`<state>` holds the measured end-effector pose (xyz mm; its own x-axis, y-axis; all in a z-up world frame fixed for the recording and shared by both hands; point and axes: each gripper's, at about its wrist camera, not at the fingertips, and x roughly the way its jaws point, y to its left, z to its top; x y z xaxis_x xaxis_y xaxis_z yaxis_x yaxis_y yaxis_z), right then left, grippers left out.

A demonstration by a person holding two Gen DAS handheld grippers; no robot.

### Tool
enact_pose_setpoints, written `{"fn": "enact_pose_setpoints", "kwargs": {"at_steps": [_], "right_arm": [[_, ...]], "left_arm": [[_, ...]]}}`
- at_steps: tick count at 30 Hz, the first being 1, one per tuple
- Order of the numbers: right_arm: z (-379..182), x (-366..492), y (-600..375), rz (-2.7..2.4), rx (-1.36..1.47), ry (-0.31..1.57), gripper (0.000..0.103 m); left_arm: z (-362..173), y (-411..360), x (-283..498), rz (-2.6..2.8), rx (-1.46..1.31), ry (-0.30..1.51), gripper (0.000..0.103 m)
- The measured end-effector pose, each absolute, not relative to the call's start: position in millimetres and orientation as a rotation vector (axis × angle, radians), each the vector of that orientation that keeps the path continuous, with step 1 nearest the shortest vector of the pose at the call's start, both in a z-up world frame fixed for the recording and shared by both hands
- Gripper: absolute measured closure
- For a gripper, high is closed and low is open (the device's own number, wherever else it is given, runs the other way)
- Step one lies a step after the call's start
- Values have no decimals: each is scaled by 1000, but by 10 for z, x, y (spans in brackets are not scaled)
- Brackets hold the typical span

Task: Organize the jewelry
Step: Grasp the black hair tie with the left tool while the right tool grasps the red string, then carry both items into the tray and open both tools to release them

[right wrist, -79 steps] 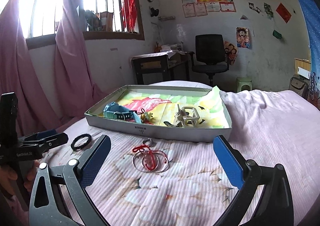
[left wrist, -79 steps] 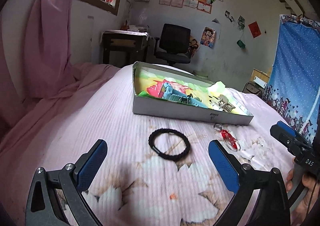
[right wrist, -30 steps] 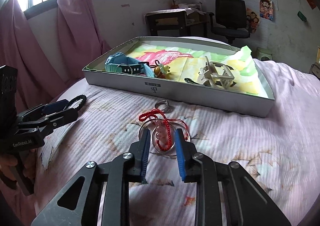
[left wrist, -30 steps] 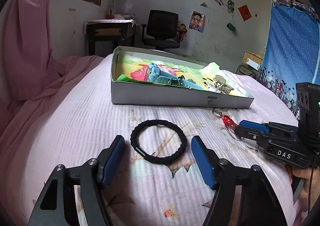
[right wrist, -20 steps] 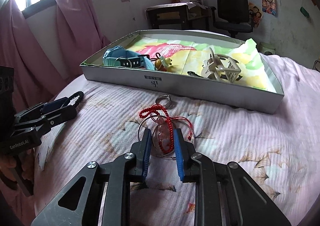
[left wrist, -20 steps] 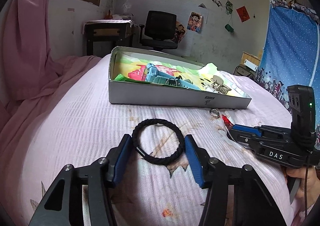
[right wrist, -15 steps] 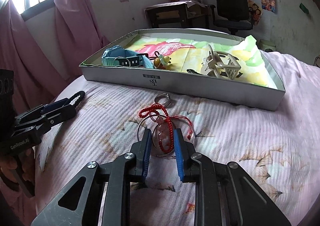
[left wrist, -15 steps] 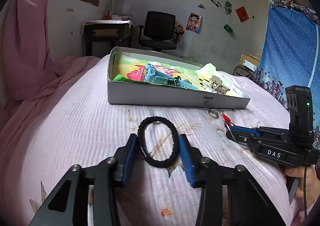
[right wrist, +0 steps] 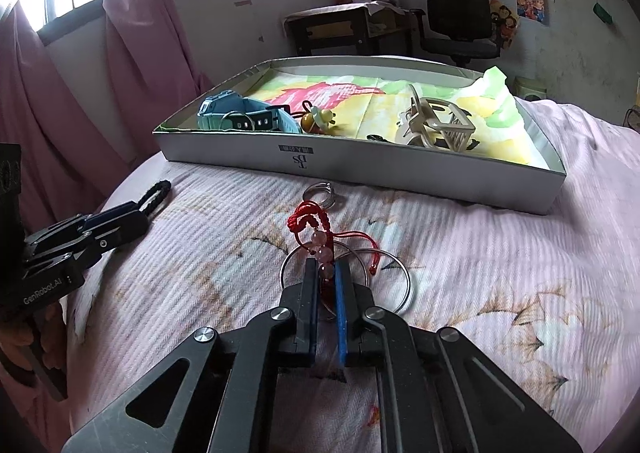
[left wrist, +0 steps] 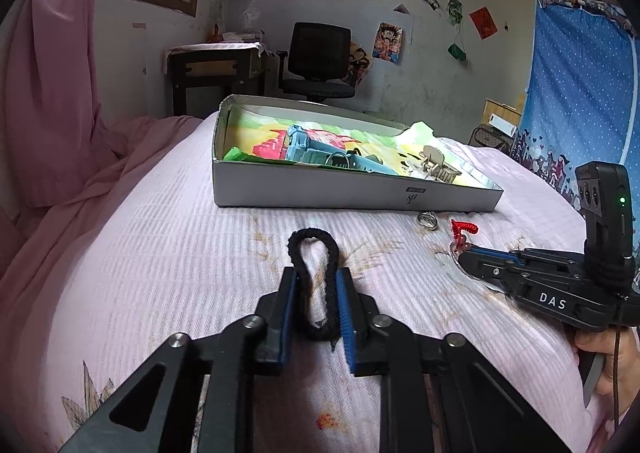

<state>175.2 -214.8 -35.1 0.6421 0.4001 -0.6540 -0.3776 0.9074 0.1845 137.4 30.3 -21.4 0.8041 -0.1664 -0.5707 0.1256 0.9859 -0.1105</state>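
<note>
Right now, two pieces are being picked up at once. In the left wrist view, lower centre, the left tongs (left wrist: 318, 303) are pressed in on a black hair tie (left wrist: 315, 285), squashed into a narrow loop that lies on the pink bedspread (left wrist: 160, 253). In the right wrist view, lower centre, the right tongs (right wrist: 325, 295) are pinching a red cord bracelet w/ pink beads (right wrist: 316, 239), which rests over thin silver bangles (right wrist: 384, 277). A small silver ring (right wrist: 320, 191) lies just beyond, near the box wall.

Progress, as judged: partly done. Already in the grey cardboard box (right wrist: 360, 169), upper centre of the frame, on its coloured paper lining: a blue watch (right wrist: 244, 117) at the left end, a small yellow charm (right wrist: 320, 119) beside it, and a beige claw hair clip (right wrist: 434, 127) toward the right. Still left: hair tie, bracelet, bangles and ring are all outside the box, on the bed. Neither gripped piece looks lifted yet.
</note>
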Motion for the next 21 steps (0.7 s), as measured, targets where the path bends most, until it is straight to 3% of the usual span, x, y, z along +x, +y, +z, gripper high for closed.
{"fn": "enact_pose_setpoints", "kwargs": {"at_steps": [21], "right_arm": [[-199,1573,-2292,468,95,598,96]], "left_arm": [[-87,287,1196,-172,-62,533,93]]}}
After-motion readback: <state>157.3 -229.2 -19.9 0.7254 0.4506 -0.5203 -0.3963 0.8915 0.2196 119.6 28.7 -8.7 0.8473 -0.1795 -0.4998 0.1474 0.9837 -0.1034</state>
